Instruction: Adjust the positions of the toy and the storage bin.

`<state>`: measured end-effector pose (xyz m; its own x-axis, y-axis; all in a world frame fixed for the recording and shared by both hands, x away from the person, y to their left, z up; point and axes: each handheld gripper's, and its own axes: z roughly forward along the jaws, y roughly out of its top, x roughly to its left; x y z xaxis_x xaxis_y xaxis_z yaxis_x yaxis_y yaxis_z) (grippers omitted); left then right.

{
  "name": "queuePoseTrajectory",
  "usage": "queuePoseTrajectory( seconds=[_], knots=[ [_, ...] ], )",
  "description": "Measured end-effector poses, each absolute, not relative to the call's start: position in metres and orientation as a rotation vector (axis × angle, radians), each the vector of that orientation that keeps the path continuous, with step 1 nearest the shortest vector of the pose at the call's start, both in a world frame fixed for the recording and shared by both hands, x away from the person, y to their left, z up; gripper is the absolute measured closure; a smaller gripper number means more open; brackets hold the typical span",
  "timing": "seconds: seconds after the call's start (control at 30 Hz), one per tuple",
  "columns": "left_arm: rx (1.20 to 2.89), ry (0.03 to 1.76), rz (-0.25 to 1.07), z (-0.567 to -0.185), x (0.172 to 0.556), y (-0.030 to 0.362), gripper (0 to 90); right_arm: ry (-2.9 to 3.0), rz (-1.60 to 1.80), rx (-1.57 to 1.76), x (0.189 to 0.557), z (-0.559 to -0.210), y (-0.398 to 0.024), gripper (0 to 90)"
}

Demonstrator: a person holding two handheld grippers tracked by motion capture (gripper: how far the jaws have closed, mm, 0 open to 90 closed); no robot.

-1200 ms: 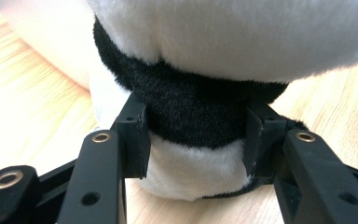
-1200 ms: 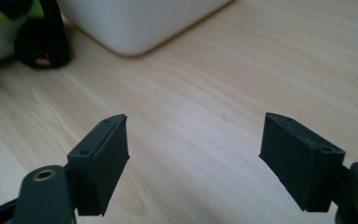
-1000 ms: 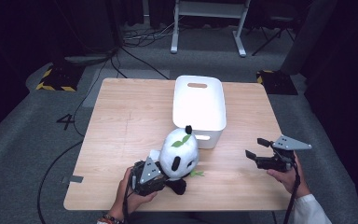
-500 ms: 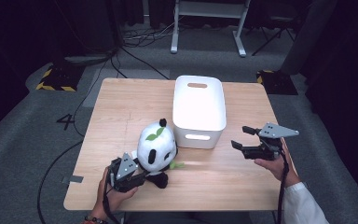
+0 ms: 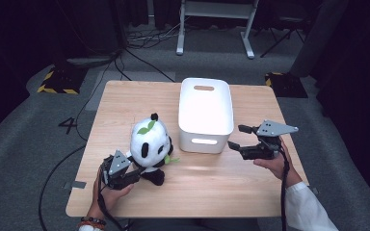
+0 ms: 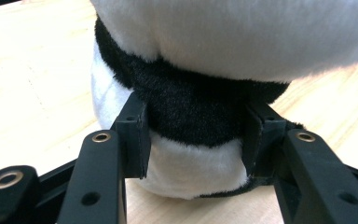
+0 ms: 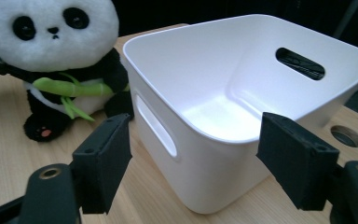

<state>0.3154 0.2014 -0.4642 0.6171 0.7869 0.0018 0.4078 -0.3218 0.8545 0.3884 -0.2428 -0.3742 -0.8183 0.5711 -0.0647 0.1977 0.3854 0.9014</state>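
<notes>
A plush panda (image 5: 149,144) with a green leaf on its head sits upright on the wooden table (image 5: 125,101), just left of a white plastic bin (image 5: 205,114). My left gripper (image 5: 134,175) is shut on the panda's body from behind; in the left gripper view both pads (image 6: 137,135) press into the black and white plush (image 6: 193,130). My right gripper (image 5: 235,137) hovers at the bin's near right corner, jaws open and empty. In the right gripper view the bin (image 7: 223,98) lies ahead between the open gripper (image 7: 205,163), with the panda (image 7: 56,56) at the left.
The bin is empty, with a handle slot (image 5: 204,88) in its far wall. Bare tabletop lies in front of the bin and along the far left. Cables and a metal stand (image 5: 212,29) are on the dark floor beyond the table.
My left gripper has carried the panda leftward, away from the bin's front. My right gripper has risen and moved in toward the bin's near right corner.
</notes>
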Motion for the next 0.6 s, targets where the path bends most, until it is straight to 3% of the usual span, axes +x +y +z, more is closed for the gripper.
queuePoseTrajectory(
  seconds=[0.37, 0.6],
  knots=[
    [1.932, 0.951, 0.534, -0.466, 0.329, 0.203, 52.1, 2.333, 1.417, 0.605, 0.395, -0.372, -0.22, 25.9],
    [1.919, 0.955, 0.519, -0.467, 0.338, 0.201, 52.2, 2.364, 1.391, 0.617, 0.404, -0.378, -0.207, 33.1]
  ],
)
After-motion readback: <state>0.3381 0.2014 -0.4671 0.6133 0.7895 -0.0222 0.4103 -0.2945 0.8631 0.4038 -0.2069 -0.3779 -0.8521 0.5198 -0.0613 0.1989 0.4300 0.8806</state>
